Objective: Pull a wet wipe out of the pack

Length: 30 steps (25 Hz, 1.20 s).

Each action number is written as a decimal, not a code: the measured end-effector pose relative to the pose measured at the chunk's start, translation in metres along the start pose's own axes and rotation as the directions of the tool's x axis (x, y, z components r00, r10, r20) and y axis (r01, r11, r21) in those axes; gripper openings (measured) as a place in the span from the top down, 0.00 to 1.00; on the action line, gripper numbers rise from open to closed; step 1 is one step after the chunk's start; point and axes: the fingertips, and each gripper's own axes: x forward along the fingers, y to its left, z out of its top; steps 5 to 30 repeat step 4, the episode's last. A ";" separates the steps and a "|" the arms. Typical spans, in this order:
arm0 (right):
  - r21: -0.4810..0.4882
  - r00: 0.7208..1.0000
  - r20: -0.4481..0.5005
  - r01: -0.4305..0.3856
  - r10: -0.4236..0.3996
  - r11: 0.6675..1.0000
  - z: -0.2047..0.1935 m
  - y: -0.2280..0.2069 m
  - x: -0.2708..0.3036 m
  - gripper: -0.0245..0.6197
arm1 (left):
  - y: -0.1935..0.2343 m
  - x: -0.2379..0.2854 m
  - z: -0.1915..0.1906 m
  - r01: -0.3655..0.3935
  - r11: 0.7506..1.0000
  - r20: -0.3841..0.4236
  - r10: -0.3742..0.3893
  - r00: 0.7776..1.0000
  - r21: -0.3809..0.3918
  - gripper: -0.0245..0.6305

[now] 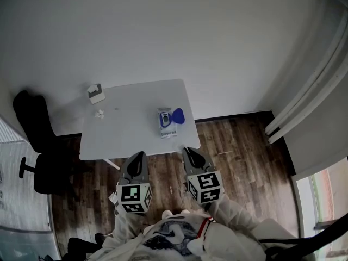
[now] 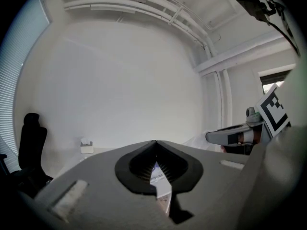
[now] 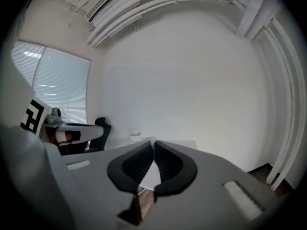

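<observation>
The wet wipe pack (image 1: 166, 123) lies on the right half of the white table (image 1: 130, 135), with its blue lid (image 1: 178, 115) flipped open to the right. Both grippers hang over the wooden floor, just short of the table's near edge and apart from the pack. My left gripper (image 1: 137, 155) is shut with nothing in it; in the left gripper view its tips meet (image 2: 154, 142) and the pack (image 2: 161, 182) shows through the gap below them. My right gripper (image 1: 187, 150) is shut and empty too, its tips together (image 3: 153, 141).
A small white box (image 1: 96, 93) stands at the table's far left corner, with a crumpled white scrap (image 1: 99, 113) beside it. A black office chair (image 1: 38, 145) is left of the table. White pipes (image 1: 304, 102) run along the wall on the right.
</observation>
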 end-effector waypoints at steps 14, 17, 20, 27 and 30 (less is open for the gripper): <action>0.002 1.000 -0.007 0.001 -0.001 1.000 -0.001 -0.003 0.013 0.94 | 0.007 0.012 -0.004 0.002 1.000 -0.012 -0.002 1.000 -0.001 0.96; 0.002 1.000 -0.007 0.001 -0.001 1.000 -0.001 -0.003 0.013 0.94 | 0.007 0.012 -0.004 0.002 1.000 -0.012 -0.002 1.000 -0.001 0.96; 0.002 1.000 -0.007 0.001 -0.001 1.000 -0.001 -0.003 0.013 0.94 | 0.007 0.012 -0.004 0.002 1.000 -0.012 -0.002 1.000 -0.001 0.96; 0.002 1.000 -0.007 0.001 -0.001 1.000 -0.001 -0.003 0.013 0.94 | 0.007 0.012 -0.004 0.002 1.000 -0.012 -0.002 1.000 -0.001 0.96; 0.002 1.000 -0.007 0.001 -0.001 1.000 -0.001 -0.003 0.013 0.94 | 0.007 0.012 -0.004 0.002 1.000 -0.012 -0.002 1.000 -0.001 0.96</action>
